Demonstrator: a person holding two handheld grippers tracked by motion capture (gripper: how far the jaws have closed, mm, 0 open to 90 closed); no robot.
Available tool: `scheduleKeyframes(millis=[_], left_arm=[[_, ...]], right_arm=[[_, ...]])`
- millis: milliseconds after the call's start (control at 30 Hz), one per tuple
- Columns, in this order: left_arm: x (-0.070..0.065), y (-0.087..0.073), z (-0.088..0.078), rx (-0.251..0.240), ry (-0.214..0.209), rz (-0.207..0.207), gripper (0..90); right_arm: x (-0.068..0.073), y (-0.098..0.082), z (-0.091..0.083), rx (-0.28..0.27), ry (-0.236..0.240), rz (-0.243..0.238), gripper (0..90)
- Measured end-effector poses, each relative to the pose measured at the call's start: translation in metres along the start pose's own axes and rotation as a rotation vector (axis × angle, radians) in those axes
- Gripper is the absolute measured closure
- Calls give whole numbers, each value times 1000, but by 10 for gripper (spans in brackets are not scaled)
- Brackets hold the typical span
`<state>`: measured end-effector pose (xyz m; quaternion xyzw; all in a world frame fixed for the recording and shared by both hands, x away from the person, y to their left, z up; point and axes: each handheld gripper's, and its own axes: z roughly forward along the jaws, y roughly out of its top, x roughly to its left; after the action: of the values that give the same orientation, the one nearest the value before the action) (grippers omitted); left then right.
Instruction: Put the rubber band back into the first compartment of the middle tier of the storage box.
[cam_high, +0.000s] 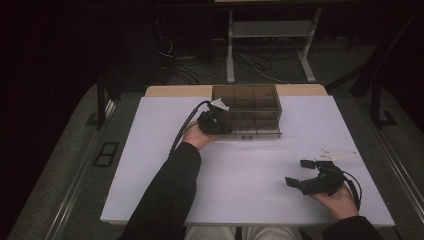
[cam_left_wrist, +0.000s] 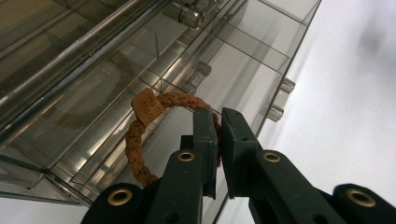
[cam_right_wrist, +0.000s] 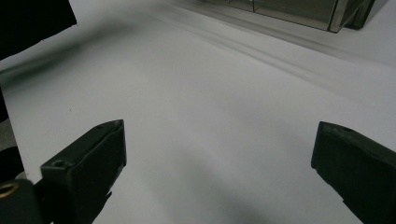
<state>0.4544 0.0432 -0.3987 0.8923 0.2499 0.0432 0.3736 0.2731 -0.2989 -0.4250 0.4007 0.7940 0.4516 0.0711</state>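
Over the open drawer (cam_left_wrist: 154, 116) of the clear box (cam_high: 247, 111), left gripper (cam_left_wrist: 218, 140) fingers pinched tight on brown bracelet (cam_left_wrist: 140, 140). Next: lower, let go. Right gripper (cam_right_wrist: 215, 163) fingers wide, empty.

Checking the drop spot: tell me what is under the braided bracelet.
The brown braided bracelet, pinched by the left gripper, hangs over the smoky clear organizer box; its dividers look empty. The gripper hides the part directly below.

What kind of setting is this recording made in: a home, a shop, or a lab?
Most likely a lab or recording studio: a bare white table in a dark room, loose floor cables behind it, and a person working a hand-held gripper in each hand.
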Motion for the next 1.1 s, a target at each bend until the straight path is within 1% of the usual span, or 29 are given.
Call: scheduleKeyframes(millis=[100,167,200,233,300,400,500,600,633,700,733,767,800,833,867,933,1100], left_arm=[[0,-1,4,-15,1,-29,835],[1,-2,4,-16,-1,-34,833],[2,-2,3,-1,-5,-24,833],[2,-2,4,-5,-3,-30,832],[3,-2,4,3,-6,-26,829],[2,-3,5,2,-7,-36,820],[4,-2,4,3,-4,-31,798],[4,-2,2,-6,-10,-47,783],[5,-2,1,3,-11,-32,775],[4,-2,1,-16,-9,-56,758],[5,-2,-1,-3,-8,-45,746],[6,-2,-2,-2,-10,-38,739],[5,-2,-1,-20,-11,-60,731],[6,-2,-2,-13,-12,-51,722],[6,-2,-3,-21,-14,-62,714],[6,-2,-5,-26,-9,-60,684],[5,-1,-11,-36,-17,-56,596]], right_arm=[[0,0,0,0,1,0,26],[0,0,0,-1,1,0,26],[0,0,0,-1,1,0,26],[0,0,0,-1,1,0,26],[0,0,0,-1,1,0,26],[0,0,0,-1,1,0,26],[0,0,0,-2,1,0,26],[0,0,0,-2,1,0,26],[0,0,0,-1,2,2,26],[0,0,0,-1,2,2,26],[0,0,0,-2,1,0,26],[0,0,0,-2,1,0,26],[0,0,0,-2,1,0,26],[0,0,0,-2,1,0,26],[0,0,0,-2,1,0,26],[0,0,0,-1,1,2,26],[0,0,0,-1,0,1,26]])
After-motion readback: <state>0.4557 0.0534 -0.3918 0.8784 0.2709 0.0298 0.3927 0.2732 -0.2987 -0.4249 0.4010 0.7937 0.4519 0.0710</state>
